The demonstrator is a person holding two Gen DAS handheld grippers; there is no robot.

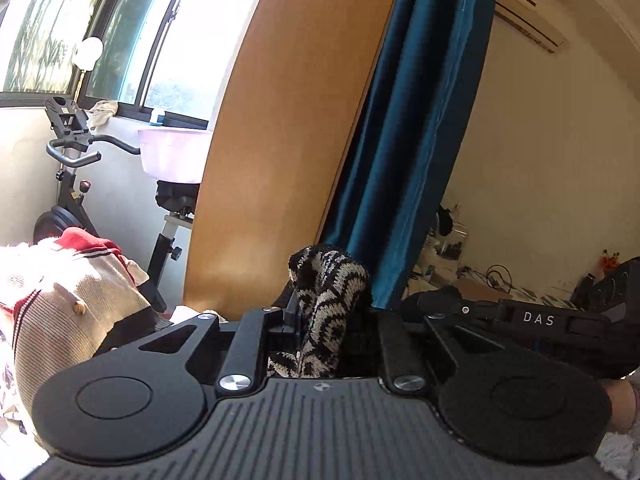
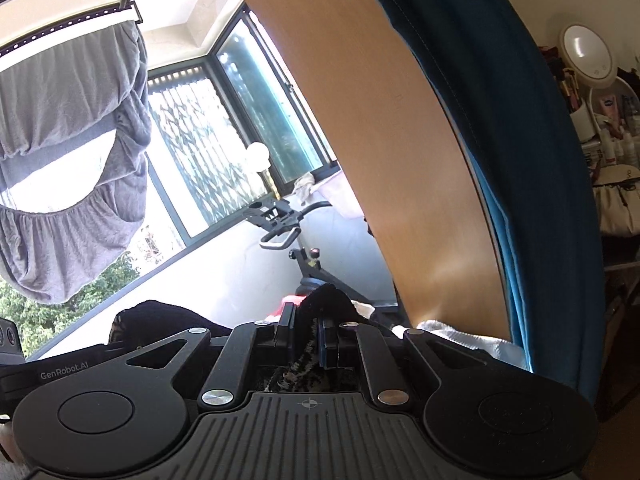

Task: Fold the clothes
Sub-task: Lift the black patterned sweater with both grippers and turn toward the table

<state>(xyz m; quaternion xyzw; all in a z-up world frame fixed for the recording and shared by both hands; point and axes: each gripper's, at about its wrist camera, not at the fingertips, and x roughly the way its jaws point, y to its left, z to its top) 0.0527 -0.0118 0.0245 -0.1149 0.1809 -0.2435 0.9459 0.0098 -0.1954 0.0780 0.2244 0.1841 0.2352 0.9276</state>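
A black-and-beige patterned knit garment (image 1: 326,304) stands up between the fingers of my left gripper (image 1: 320,314), which is shut on it. In the right wrist view the same patterned knit (image 2: 316,312) bunches between the fingers of my right gripper (image 2: 308,330), also shut on it. The other gripper's black body (image 1: 536,320) reaches in from the right of the left wrist view, close beside my left one. A beige cardigan with red trim and buttons (image 1: 68,300) lies in a pile at the left. Both cameras point upward, so the rest of the knit is hidden.
A wooden panel (image 1: 288,140) and a teal curtain (image 1: 412,140) rise straight ahead. An exercise bike (image 1: 72,184) and a pink basin (image 1: 172,156) stand by the window. A grey sheet (image 2: 68,168) hangs overhead at left. A cluttered shelf with a round mirror (image 2: 588,52) is at right.
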